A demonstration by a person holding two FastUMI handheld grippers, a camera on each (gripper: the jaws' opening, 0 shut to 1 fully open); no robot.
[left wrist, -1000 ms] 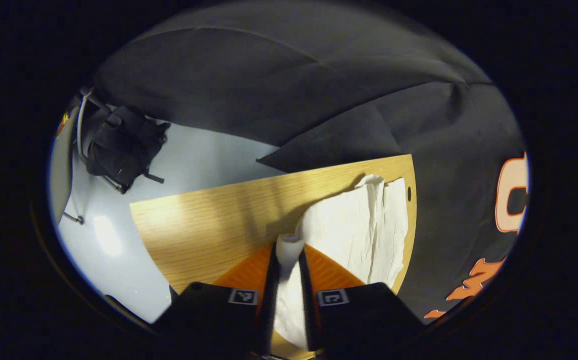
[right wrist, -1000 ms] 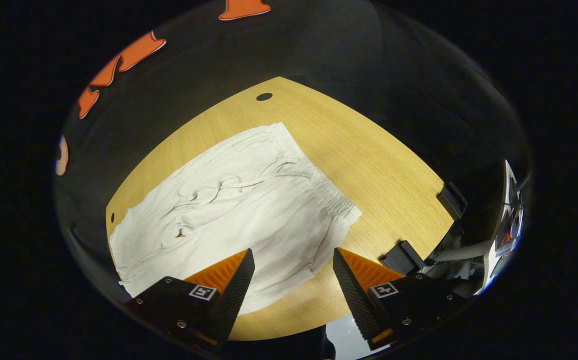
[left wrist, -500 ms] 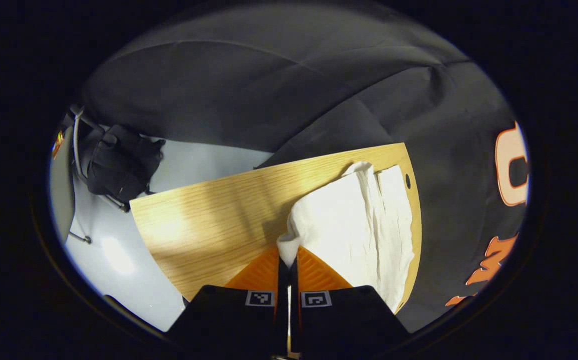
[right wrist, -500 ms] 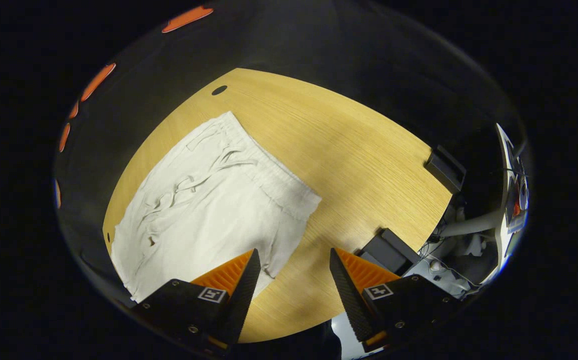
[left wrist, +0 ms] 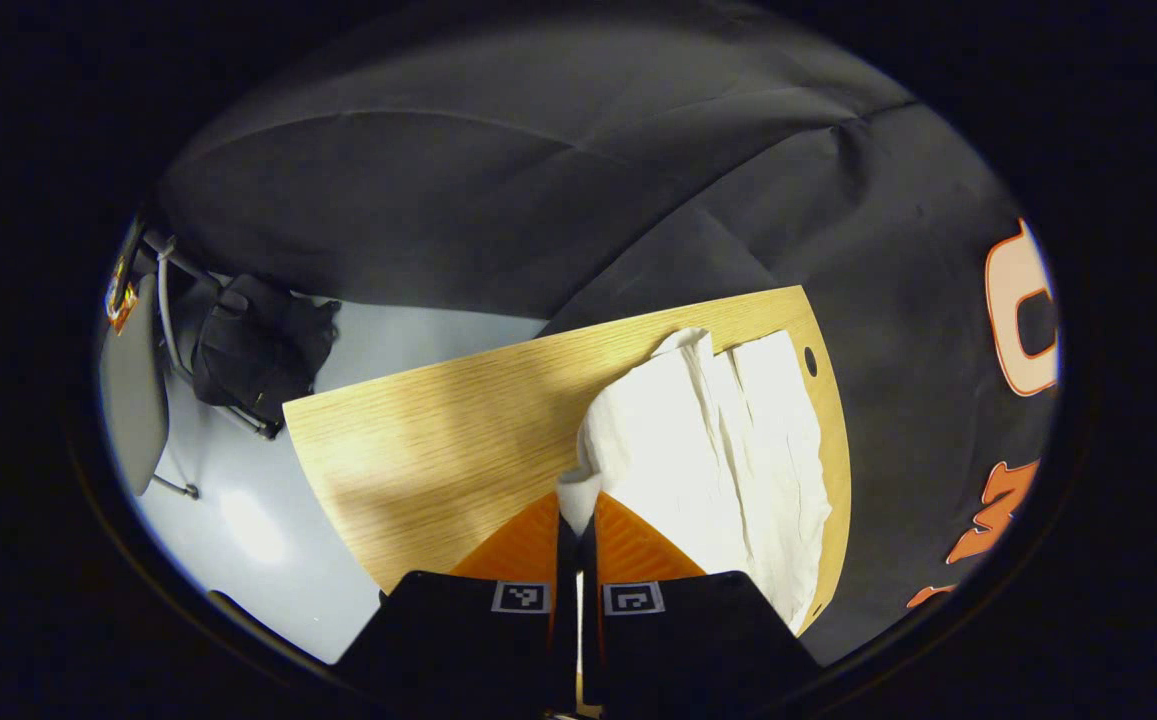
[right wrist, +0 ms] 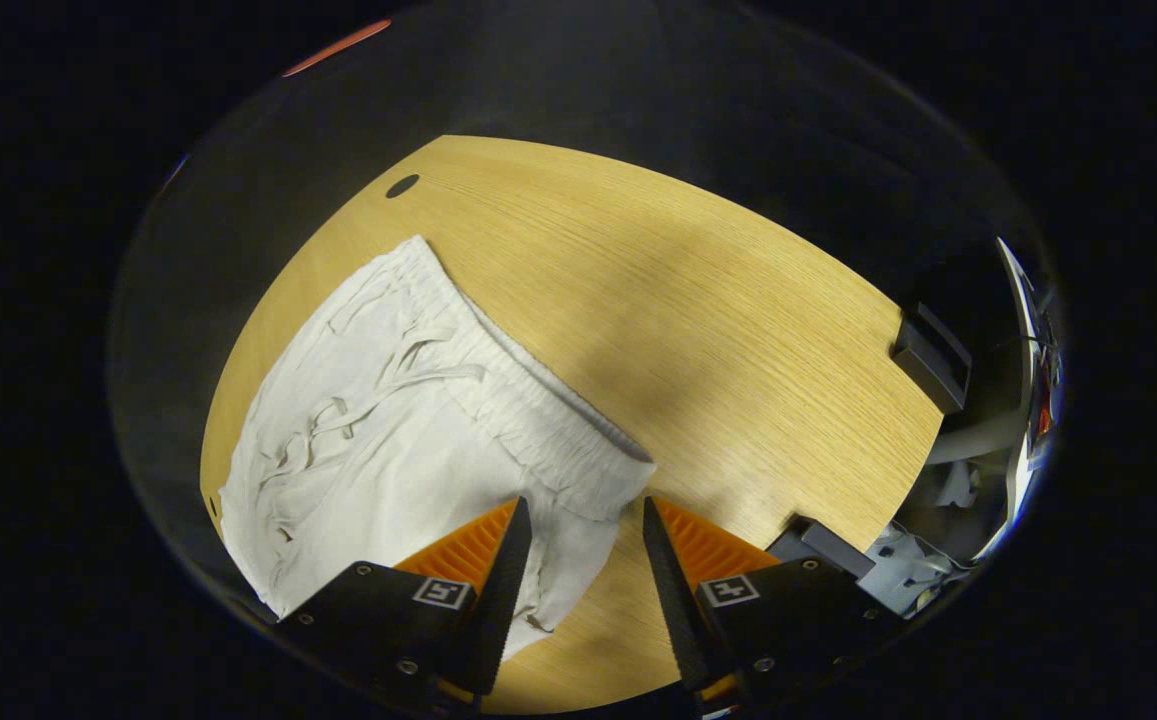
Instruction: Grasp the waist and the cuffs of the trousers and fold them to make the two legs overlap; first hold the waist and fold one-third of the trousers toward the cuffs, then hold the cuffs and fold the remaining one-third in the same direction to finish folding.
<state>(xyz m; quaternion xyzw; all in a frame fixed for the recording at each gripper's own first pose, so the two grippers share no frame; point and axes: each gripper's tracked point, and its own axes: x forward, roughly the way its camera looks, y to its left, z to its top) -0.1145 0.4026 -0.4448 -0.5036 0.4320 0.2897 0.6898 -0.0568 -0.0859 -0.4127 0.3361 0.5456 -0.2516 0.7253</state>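
Item: white trousers, one pair, spread on the wooden surface.

Left gripper: we record its jaws clamped on a bunched corner of the cloth, which rises from between them in a raised fold. From this grip the trousers run ahead of the jaws and to their right, toward the far edge of the surface. We judge this to be the cuff end, pinched so that one leg can be carried over the other. Well to the left of these jaws, off the surface, a dark bag hangs on a chair frame.

Right gripper: jaws apart, nothing clamped. The gathered waistband has its near corner just ahead of the gap between them, which we read as a position taken to seize the waist. The drawstring lies loose on the cloth, ahead and to the left of these jaws.

Orientation: the waistband runs diagonally away from the right jaws, up and to their left. The long axis of the garment crosses it, extending leftward from the right jaws toward the end held by the left.
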